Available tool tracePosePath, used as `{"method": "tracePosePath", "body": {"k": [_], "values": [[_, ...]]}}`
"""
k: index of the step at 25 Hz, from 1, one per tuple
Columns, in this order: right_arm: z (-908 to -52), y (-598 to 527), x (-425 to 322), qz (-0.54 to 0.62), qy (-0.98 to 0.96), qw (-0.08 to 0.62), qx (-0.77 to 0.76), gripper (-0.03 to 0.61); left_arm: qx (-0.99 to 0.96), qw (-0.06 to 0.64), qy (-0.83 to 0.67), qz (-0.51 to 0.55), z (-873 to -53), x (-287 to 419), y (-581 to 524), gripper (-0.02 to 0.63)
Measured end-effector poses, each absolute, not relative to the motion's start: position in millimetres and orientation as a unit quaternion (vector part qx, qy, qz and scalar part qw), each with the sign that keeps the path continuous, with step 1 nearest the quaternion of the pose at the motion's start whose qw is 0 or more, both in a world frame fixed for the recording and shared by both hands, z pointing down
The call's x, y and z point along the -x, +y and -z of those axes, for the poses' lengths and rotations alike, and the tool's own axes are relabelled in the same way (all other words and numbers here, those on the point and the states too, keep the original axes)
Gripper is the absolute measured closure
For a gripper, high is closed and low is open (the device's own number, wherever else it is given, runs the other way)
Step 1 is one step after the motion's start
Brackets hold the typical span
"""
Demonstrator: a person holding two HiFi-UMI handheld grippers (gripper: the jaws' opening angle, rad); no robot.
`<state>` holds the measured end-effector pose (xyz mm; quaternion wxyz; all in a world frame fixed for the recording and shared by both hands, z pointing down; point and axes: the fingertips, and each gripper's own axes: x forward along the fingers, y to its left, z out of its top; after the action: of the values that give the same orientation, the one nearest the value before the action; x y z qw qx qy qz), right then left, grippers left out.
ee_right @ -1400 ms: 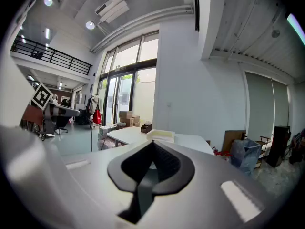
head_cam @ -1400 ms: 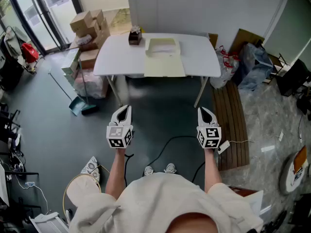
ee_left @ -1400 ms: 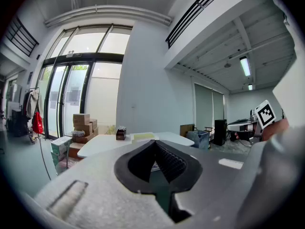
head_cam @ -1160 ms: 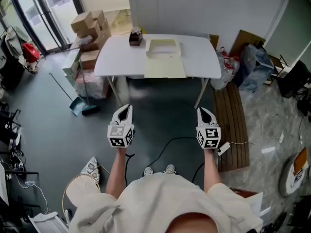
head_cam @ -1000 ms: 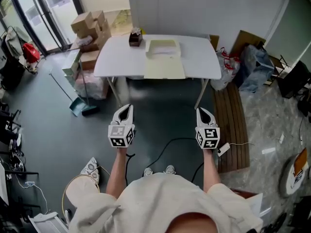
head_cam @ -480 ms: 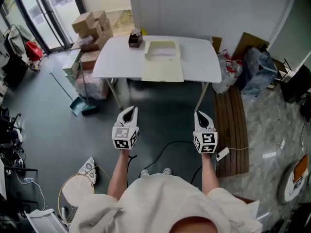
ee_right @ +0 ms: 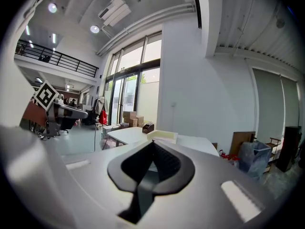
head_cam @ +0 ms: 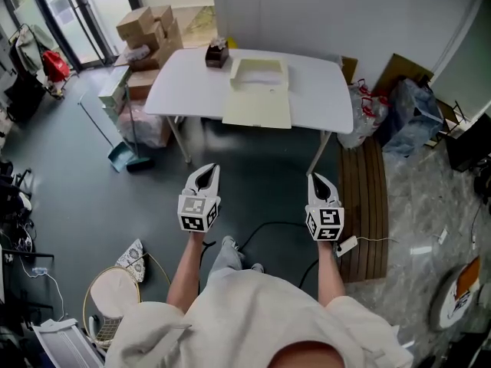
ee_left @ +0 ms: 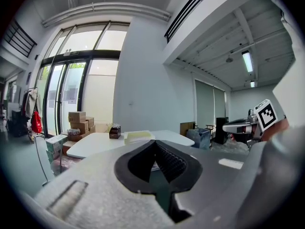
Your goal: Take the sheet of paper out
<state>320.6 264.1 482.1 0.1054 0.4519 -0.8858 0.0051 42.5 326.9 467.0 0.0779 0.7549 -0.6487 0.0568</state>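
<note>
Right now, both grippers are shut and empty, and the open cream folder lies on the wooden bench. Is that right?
No: the head view shows the cream folder on the white table. The left gripper and right gripper are shut and empty.

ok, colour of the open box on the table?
Pale cream-yellow. The open box shows best in the head view.

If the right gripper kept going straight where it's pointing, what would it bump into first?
Probably the white table, at its front edge, right of the cream box. Only floor shows between it and the right gripper, though depth is hard to judge.
</note>
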Motion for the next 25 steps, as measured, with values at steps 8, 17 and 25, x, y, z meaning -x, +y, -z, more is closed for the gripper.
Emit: {"method": "tracePosePath", "body": {"k": [8,17,25], "values": [[-495.1,209.1,-290.3,-0.003,-0.882,0.113,-0.457,0.577,-0.765,0.085,-0.636,-0.051,-483.6,-16.9,262.2,0.612],[-486.5,110.8,-235.4,0.000,-0.872,0.120,-0.475,0.577,-0.781,0.091,-0.616,-0.041,-482.6,35.6,153.5,0.612],[-477.6,35.6,-177.6,0.009,-0.865,0.122,-0.487,0.577,-0.789,0.088,-0.607,-0.035,-475.5,93.8,71.7,0.612]]}}
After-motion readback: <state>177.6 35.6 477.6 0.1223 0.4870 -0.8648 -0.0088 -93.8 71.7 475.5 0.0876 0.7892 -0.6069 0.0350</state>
